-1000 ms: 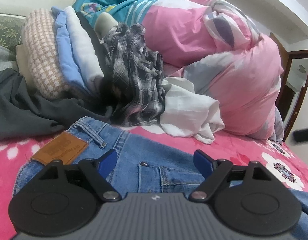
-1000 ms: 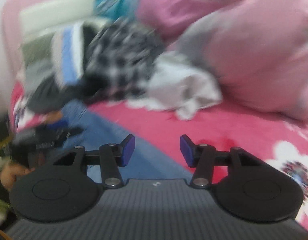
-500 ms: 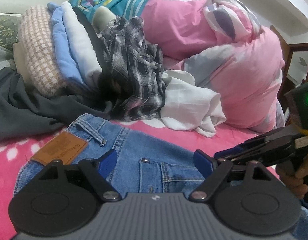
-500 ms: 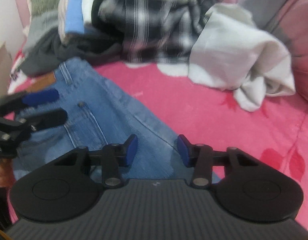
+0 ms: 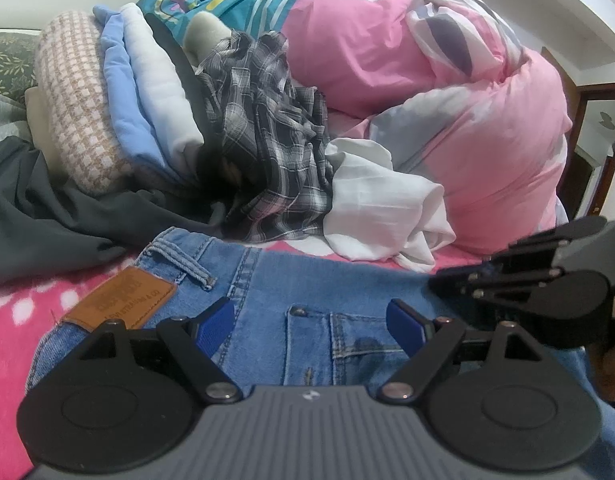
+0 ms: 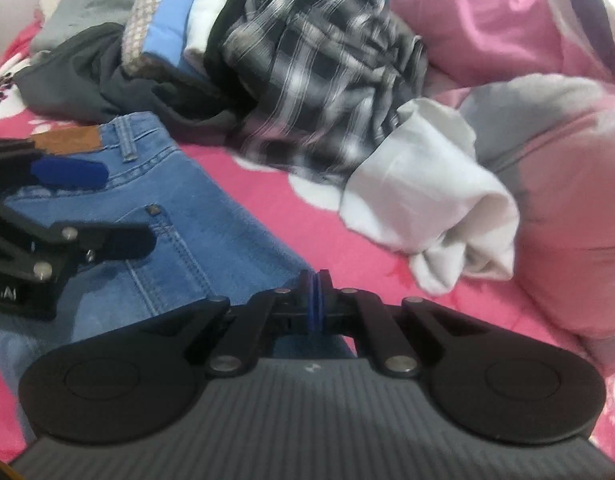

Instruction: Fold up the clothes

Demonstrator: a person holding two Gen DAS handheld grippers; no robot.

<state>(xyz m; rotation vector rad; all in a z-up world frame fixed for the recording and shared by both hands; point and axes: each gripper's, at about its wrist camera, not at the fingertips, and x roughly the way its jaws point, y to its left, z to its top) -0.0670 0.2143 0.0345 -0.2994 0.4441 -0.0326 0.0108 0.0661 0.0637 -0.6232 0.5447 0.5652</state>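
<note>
Half a second ago my right tool (image 6: 315, 300) stood wide; now pinched shut at the jeans' (image 6: 179, 216) edge, denim between pads uncertain; left tool (image 5: 311, 320) wide over the waistband; a fold looks ready.

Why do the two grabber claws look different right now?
The left gripper has its blue pads spread wide apart; the right gripper has its pads pressed together. The left hovers over the jeans' waistband and pocket; the right sits at the jeans' side edge. Both are black with blue pads.
</note>
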